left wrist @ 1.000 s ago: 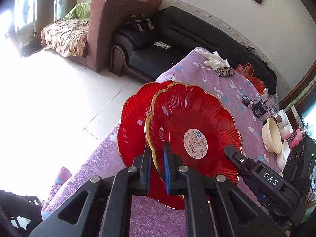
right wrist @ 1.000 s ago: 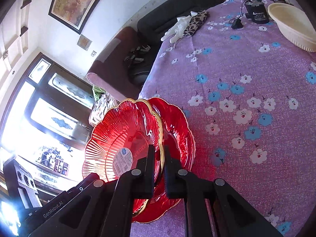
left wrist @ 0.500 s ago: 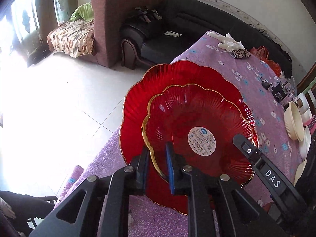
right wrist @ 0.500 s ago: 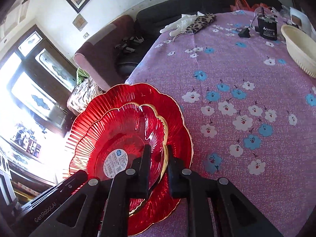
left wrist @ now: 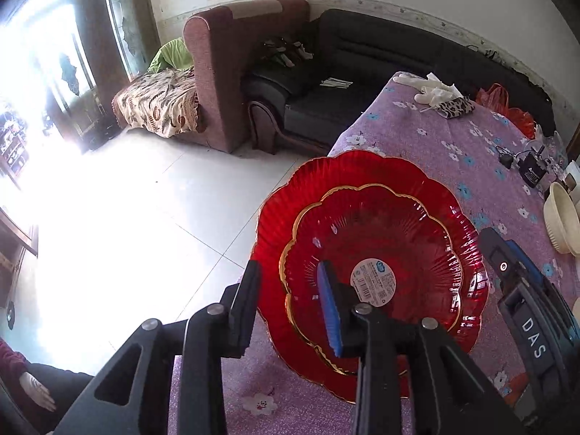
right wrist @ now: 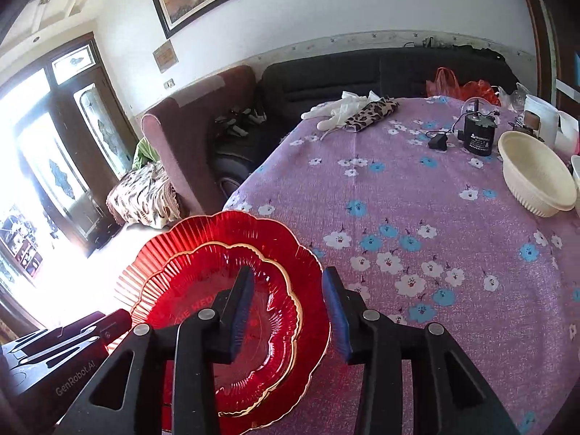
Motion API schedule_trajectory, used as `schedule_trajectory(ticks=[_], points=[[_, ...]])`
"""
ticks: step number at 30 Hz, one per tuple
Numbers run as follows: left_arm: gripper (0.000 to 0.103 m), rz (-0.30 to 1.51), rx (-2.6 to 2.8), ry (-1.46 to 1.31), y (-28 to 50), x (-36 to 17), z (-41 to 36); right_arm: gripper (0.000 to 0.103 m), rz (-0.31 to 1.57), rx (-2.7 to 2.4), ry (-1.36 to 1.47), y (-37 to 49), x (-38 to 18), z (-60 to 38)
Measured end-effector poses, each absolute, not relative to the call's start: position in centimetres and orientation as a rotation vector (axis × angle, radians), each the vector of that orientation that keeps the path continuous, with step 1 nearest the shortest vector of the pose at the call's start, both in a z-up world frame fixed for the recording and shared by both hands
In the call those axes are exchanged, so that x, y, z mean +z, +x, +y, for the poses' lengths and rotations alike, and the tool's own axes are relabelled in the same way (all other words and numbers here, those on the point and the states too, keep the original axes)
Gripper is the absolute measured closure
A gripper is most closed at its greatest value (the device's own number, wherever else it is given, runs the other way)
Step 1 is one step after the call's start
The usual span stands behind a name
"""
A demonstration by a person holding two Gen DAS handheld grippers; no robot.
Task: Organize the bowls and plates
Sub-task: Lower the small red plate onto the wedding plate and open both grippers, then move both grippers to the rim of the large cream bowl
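Pale floor tiles fill the left half of the left wrist view, bare and sunlit up to a maroon armchair (left wrist: 232, 69) and a black sofa (left wrist: 362, 69) along the far wall. A purple flowered tablecloth (left wrist: 453, 152) covers the table, and the larger red plate (left wrist: 290, 195) lies right at its near corner, its scalloped rim reaching the cloth's edge above the floor. The smaller red plate (left wrist: 398, 239) sits nested inside it, a round white barcode sticker (left wrist: 375, 281) at its centre; the print is too small to read. The left gripper (left wrist: 290, 304) has just been opening: its jaws stand apart astride the near rims of both plates, pads pressing on neither. The right gripper (left wrist: 522, 308) comes in from the right edge, marked "DAS". A cream bowl (left wrist: 562, 221) stands farther along the table.

From the right wrist, open cloth stretches between the plates and the cream bowl (right wrist: 536, 177). The right gripper (right wrist: 286, 308) has likewise just been opening, its jaws apart over the plates' rims, one finger above the smaller red plate (right wrist: 203, 282), the other just outside the larger red plate (right wrist: 304, 264). The left gripper's body at lower left reads "GenRobot.AI". White gloves (right wrist: 337, 108) and a leopard-print pouch (right wrist: 373, 112) lie near the far edge.
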State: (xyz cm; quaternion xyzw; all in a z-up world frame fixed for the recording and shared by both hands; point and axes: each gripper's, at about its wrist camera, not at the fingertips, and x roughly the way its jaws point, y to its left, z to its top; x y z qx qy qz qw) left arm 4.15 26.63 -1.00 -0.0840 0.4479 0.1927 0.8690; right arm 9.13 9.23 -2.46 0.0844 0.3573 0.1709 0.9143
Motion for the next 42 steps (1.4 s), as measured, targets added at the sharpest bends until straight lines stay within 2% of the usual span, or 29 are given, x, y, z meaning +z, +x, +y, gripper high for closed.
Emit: schedule_trajectory(ticks=[2,6,8,10,15,20,22,29,36,42], points=[[0.063,0.908,0.453,-0.152,3.6,-0.4,26.7,0.06,0.72,0.346,0.198,9.0,-2.2,8.6],[0.056,0.825,0.472,-0.164,1.8,2.1,26.7,0.06,0.709,0.349,0.273,8.6,-1.9,7.1],[0.039,0.783,0.457,-0.166,0.9,3.4,25.8,0.06,0.712,0.357,0.323,8.6,-1.8,5.9],[0.033,0.758,0.427,-0.15,0.5,4.2,24.2,0.059,0.718,0.364,0.364,8.4,-1.7,4.7],[0.032,0.741,0.256,-0.091,0.5,4.6,17.1,0.059,0.69,0.335,0.406,6.5,-1.3,0.7],[0.03,0.768,0.057,-0.074,1.0,2.8,9.3,0.057,0.603,0.266,0.377,3.0,-0.1,-5.2],[0.029,0.785,-0.001,-0.07,1.2,2.0,6.8,0.047,0.556,0.219,0.358,1.1,0.5,-8.4],[0.028,0.771,-0.077,-0.083,1.7,-0.3,0.8,0.033,0.338,-0.027,0.31,-6.2,1.3,-20.7],[0.027,0.831,-0.143,-0.135,4.4,-0.9,-3.8,0.031,0.368,-0.112,0.455,-8.5,0.8,-30.8],[0.025,0.845,-0.152,-0.135,6.7,-0.8,-8.0,0.03,0.41,-0.112,0.494,-7.9,0.3,-33.8]])
